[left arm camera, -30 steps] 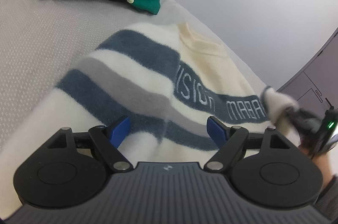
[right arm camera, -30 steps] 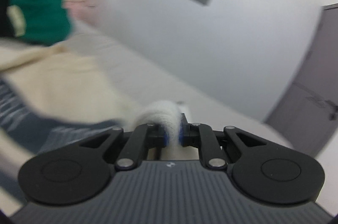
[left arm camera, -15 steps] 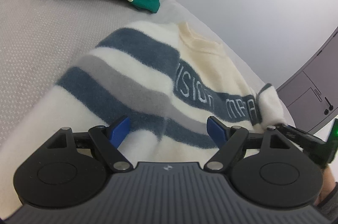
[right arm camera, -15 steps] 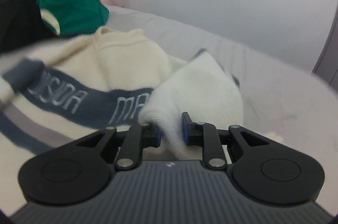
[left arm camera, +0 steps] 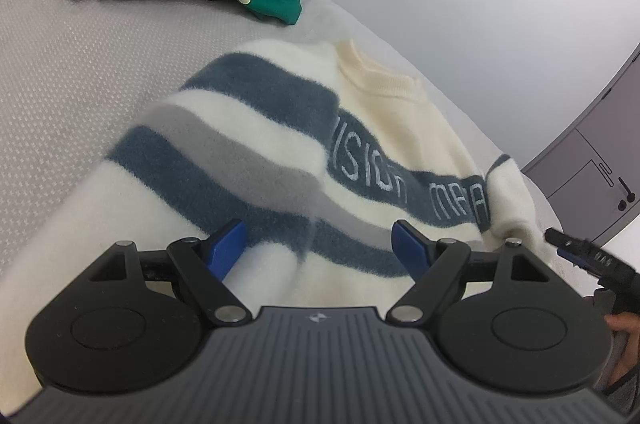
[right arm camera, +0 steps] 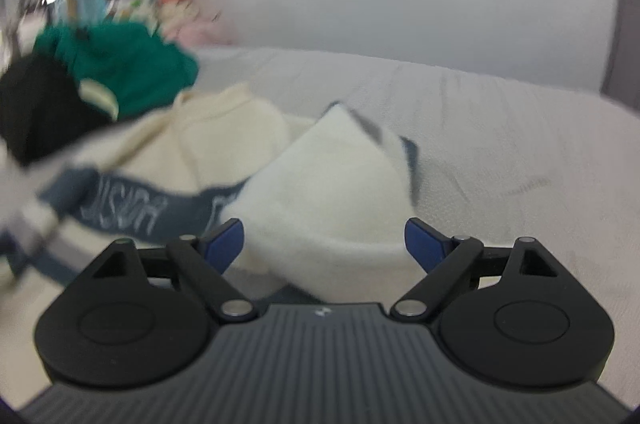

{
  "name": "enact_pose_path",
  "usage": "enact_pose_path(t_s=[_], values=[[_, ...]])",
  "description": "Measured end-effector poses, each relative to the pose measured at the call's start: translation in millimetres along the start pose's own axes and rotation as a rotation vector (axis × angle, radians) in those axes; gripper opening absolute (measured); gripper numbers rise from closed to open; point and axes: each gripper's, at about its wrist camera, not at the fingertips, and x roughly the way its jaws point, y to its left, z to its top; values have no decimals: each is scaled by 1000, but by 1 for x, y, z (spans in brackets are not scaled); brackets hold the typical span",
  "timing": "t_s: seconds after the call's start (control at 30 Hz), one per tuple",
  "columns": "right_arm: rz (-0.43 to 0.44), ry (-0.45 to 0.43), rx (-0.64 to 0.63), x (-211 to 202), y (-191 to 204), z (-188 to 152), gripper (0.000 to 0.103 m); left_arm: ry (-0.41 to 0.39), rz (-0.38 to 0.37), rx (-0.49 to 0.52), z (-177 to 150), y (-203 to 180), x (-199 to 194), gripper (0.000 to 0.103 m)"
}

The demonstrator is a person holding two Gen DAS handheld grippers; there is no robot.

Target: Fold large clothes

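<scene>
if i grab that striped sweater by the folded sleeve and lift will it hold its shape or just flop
Probably flop: the striped sweater drapes softly over the bed, and its folded sleeve slumps in rounded folds. The fuzzy knit looks thick, so likely bulky but not heavy. The right tool, whose jaws have just been opening, straddles the sleeve without pinching it; the fluffy pile should grip rather than slip.

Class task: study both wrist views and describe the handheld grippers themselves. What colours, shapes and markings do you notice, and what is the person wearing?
Both the left gripper and the right gripper look alike: a ribbed dark-grey body with a small white logo, two round black discs, black linkage arms with silver pivot pins, and blue fingers. Seen from the left wrist, the right gripper shows faint white lettering. A grey sleeve is visible.
</scene>
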Motion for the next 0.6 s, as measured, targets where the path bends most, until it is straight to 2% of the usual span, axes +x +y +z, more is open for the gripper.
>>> enact_pose_path(t_s=[0.13, 0.2, 0.27, 0.5, 0.6], values=[[0, -17, 298, -6, -45, -1, 89, 1, 0, -2, 0, 0, 0, 83], [-52, -33, 423, -6, -64, -5, 89, 1, -1, -4, 0, 0, 1, 83], [-131, -34, 484, -4, -78, -9, 89, 2, -1, -7, 0, 1, 2, 83], [-299, -5, 695, 9, -118, -32, 88, 1, 7, -2, 0, 0, 3, 83], [-305, 12, 761, 13, -131, -42, 88, 0, 9, 0, 0, 0, 4, 83]])
